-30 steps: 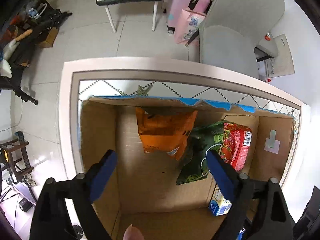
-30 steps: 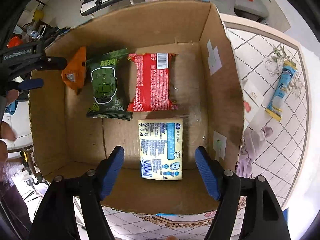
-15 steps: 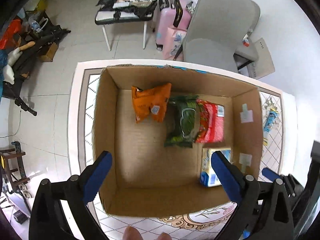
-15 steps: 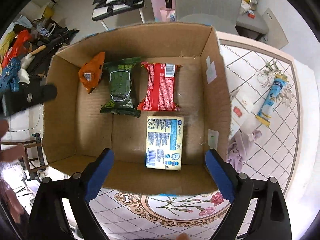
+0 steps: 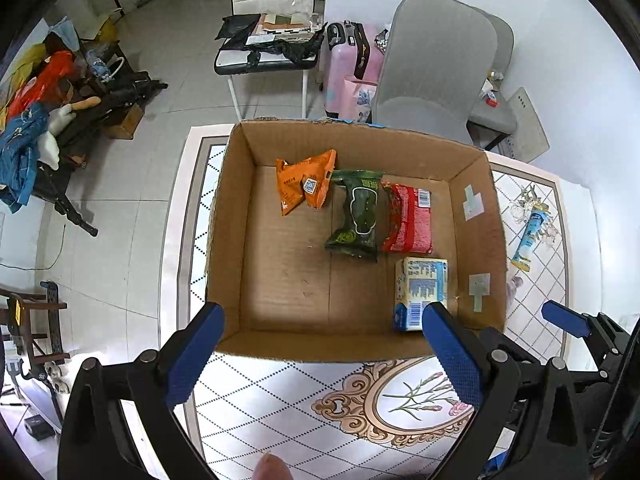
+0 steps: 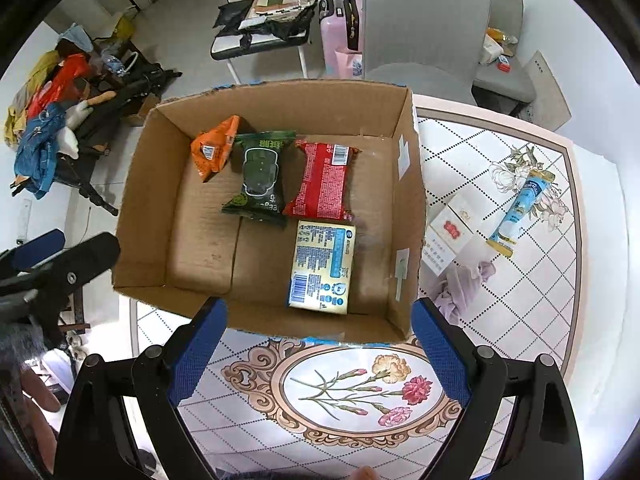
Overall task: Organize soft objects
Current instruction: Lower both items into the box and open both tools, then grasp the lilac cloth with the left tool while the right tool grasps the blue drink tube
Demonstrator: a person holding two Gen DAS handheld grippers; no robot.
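Observation:
An open cardboard box (image 5: 232, 216) (image 6: 408, 200) stands on the patterned table. Inside lie an orange packet (image 5: 304, 186) (image 6: 212, 148), a green packet (image 5: 358, 216) (image 6: 260, 174), a red packet (image 5: 410, 220) (image 6: 324, 180) and a yellow-blue pack (image 5: 420, 292) (image 6: 324, 268). My left gripper (image 5: 320, 360) is open and empty, above the table before the box's near wall. My right gripper (image 6: 320, 356) is open and empty, also before the near wall. A blue tube (image 6: 520, 212) (image 5: 528, 236), a white card box (image 6: 452, 236) and a lilac cloth (image 6: 460, 288) lie on the table right of the box.
The table (image 6: 360, 400) has a floral medallion near its front edge. A grey chair (image 5: 432, 68) stands behind the box, with a pink suitcase (image 5: 344, 68) and a cluttered stool (image 5: 268, 52) further back. Clutter lies on the floor at left.
Both grippers have pulled back and up out of the box; the views now show the whole box and the table's front. The packets inside have not moved.

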